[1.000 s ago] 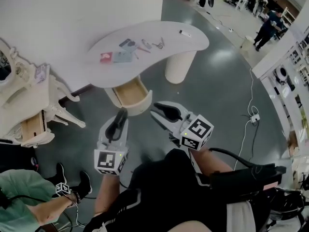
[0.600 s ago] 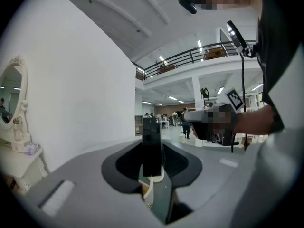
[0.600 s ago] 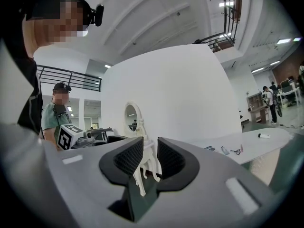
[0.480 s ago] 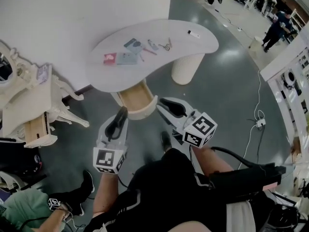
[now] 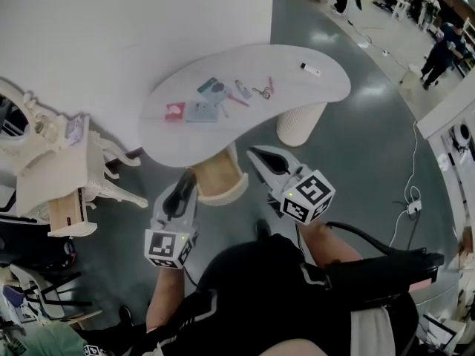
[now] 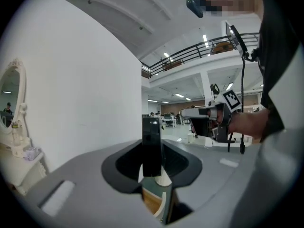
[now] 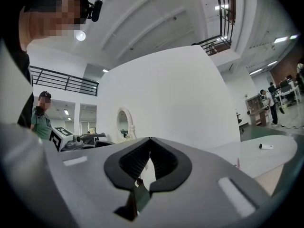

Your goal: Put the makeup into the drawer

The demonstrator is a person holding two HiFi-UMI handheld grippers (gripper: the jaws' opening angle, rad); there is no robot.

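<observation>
Several makeup items lie on the white curved table (image 5: 312, 95): a red compact (image 5: 173, 110), a blue-grey palette (image 5: 199, 111), a pink pencil (image 5: 237, 100) and a metal curler (image 5: 261, 91). Under the table's front edge the wood-lined drawer (image 5: 219, 175) stands open. My left gripper (image 5: 185, 178) hovers just left of the drawer. It is shut on a flat black makeup case (image 6: 152, 146) that stands upright between the jaws. My right gripper (image 5: 254, 154) hangs right of the drawer, shut with nothing in it (image 7: 149, 153).
A small white item (image 5: 310, 69) lies at the table's far right. The ribbed pedestal (image 5: 300, 124) holds the table up. An ornate white vanity (image 5: 52, 162) with a mirror (image 7: 124, 122) stands at the left. A cable (image 5: 412, 199) runs over the floor; a person (image 5: 441, 47) stands far off.
Both grippers have come closer to the table and its open drawer. The right gripper's jaws have closed. The bystander in green at the lower left has dropped out of view.
</observation>
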